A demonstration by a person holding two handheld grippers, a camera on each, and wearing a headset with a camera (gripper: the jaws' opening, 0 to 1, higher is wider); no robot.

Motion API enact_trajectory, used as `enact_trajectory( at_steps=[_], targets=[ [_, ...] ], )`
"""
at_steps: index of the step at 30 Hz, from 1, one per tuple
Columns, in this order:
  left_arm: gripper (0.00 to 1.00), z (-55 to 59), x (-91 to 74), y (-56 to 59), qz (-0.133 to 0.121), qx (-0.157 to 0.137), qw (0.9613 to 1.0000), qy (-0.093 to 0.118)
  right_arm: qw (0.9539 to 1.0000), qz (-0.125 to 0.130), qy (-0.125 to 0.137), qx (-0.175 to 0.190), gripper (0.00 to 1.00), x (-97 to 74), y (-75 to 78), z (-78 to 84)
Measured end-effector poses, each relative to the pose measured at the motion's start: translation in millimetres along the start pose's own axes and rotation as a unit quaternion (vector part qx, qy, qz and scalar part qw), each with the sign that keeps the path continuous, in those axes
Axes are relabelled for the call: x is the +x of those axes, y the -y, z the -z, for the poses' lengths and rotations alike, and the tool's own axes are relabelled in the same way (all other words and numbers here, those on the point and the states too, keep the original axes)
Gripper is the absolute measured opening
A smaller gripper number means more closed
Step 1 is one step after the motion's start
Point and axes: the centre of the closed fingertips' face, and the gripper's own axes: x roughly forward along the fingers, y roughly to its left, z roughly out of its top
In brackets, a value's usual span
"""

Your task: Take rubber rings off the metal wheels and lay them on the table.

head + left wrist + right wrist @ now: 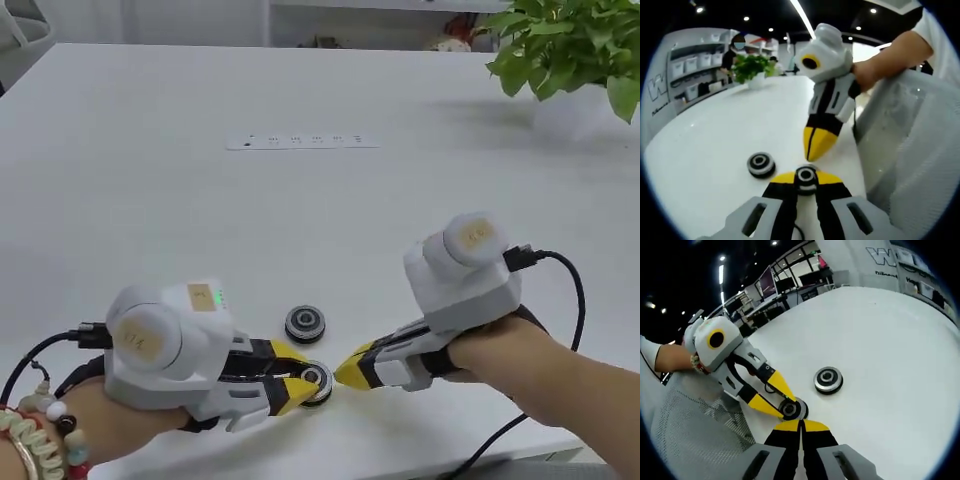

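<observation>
White table point(300, 90) — wheel point(317, 379) in left tongs point(806, 179), right tongs point(342, 373) beside

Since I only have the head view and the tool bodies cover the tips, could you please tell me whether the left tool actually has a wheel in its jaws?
Observer: Yes. In the left gripper view the left tool has a wheel clamped between its two yellow jaws, one on each side.
Operator: Thank you. And the other one, is it open?
Observer: No. In the right gripper view the right tool has its jaws pressed together with nothing between them, its tip aimed at that wheel.
</observation>
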Motion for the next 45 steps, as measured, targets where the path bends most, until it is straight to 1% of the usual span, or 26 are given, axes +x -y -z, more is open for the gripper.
enact_trajectory(
  at_steps=[1,2,4,5,6,7,8,9,12,13,18,22,24,25,26,27,28,29,30,33,38,41,43,45],
  targets=[
    [0.14,0.0,0.1,0.0,0.0,0.0,1.0,0.0,0.9989,0.019,-0.003,-0.042,0.0,1.8,3.7,1.4],
    [0.14,-0.1,0.0,0.1,0.0,0.0,1.0,0.001,0.9976,0.013,-0.012,-0.066,0.0,3.4,0.6,4.1],
    [0.14,-0.1,0.0,0.1,0.0,0.0,1.0,0.001,0.9961,0.009,-0.025,-0.084,0.0,8.0,-4.4,8.8],
    [0.14,-0.1,0.0,0.2,0.001,0.0,1.0,0.001,0.9938,0.007,-0.044,-0.102,0.0,10.1,-5.4,15.3],
    [0.14,-0.1,0.0,0.2,0.001,-0.001,1.0,0.001,0.9936,-0.001,-0.048,-0.102,0.03,12.1,-9.1,17.9],
    [0.14,-0.1,-0.1,0.4,0.001,0.0,1.0,0.001,0.993,-0.005,-0.058,-0.103,0.06,13.8,-11.4,22.0],
    [0.14,-0.2,0.0,0.3,0.001,0.0,1.0,0.001,0.9916,-0.017,-0.028,-0.125,0.08,14.6,-16.3,10.5],
    [0.14,-0.2,0.2,0.4,0.001,-0.001,1.0,0.002,0.9926,-0.008,-0.039,-0.115,0.13,14.1,-14.8,10.8],
    [0.14,-0.1,0.4,0.5,0.001,-0.001,1.0,0.003,0.9917,-0.005,-0.023,-0.126,0.22,17.1,-14.4,6.8],
    [0.14,0.0,0.5,0.5,0.001,-0.002,1.0,0.003,0.9914,-0.004,-0.022,-0.129,0.23,18.1,-14.3,7.1],
    [0.14,0.1,0.3,0.4,0.001,-0.004,1.0,0.005,0.9894,-0.003,-0.022,-0.144,0.21,18.6,-14.7,7.0],
    [0.14,0.1,0.0,0.2,0.001,-0.005,1.0,0.006,0.9885,-0.005,-0.026,-0.149,0.19,16.7,-14.3,7.6],
    [0.14,0.1,0.1,0.2,0.0,-0.005,1.0,0.006,0.9877,-0.005,-0.031,-0.153,0.17,15.9,-13.7,9.7],
    [0.14,0.0,0.1,0.2,0.0,-0.005,1.0,0.006,0.9847,0.0,-0.043,-0.169,0.13,14.0,-10.7,12.9],
    [0.14,0.1,0.0,0.0,0.0,-0.005,1.0,0.005,0.9863,-0.004,-0.038,-0.161,0.11,13.9,-11.8,12.0],
    [0.14,0.1,0.0,-0.1,0.0,-0.006,1.0,0.005,0.9864,-0.002,-0.04,-0.159,0.09,13.9,-10.8,13.1],
    [0.14,0.1,-0.1,-0.1,0.0,-0.006,1.0,0.005,0.9856,0.002,-0.044,-0.163,0.02,13.2,-9.5,14.6],
    [0.14,0.0,-0.1,-0.1,0.0,-0.006,1.0,0.006,0.9844,0.006,-0.041,-0.171,0.01,13.0,-7.5,13.6],
    [0.14,0.0,-0.2,-0.1,0.0,-0.006,1.0,0.005,0.9861,0.003,-0.042,-0.161,0.01,13.4,-7.9,13.4],
    [0.14,-0.1,-0.4,-0.1,-0.001,-0.006,1.0,0.005,0.9855,0.004,-0.043,-0.164,0.01,13.5,-8.0,13.8],
    [0.14,-0.2,-0.6,0.0,-0.001,-0.006,1.0,0.005,0.9863,0.01,-0.045,-0.158,0.0,13.8,-6.6,13.5],
    [0.14,-0.2,-0.6,-0.1,-0.002,-0.006,1.0,0.005,0.9922,0.015,-0.048,-0.114,0.0,13.3,-4.2,13.6],
    [0.14,-0.2,-0.5,-0.1,-0.002,-0.005,1.0,0.005,0.9934,0.015,-0.047,-0.103,0.0,12.9,-2.0,13.1],
    [0.14,-0.1,-0.6,-0.3,-0.002,-0.005,1.0,0.004,0.9957,0.014,-0.046,-0.079,0.0,12.1,-2.4,13.3]
  ],
)
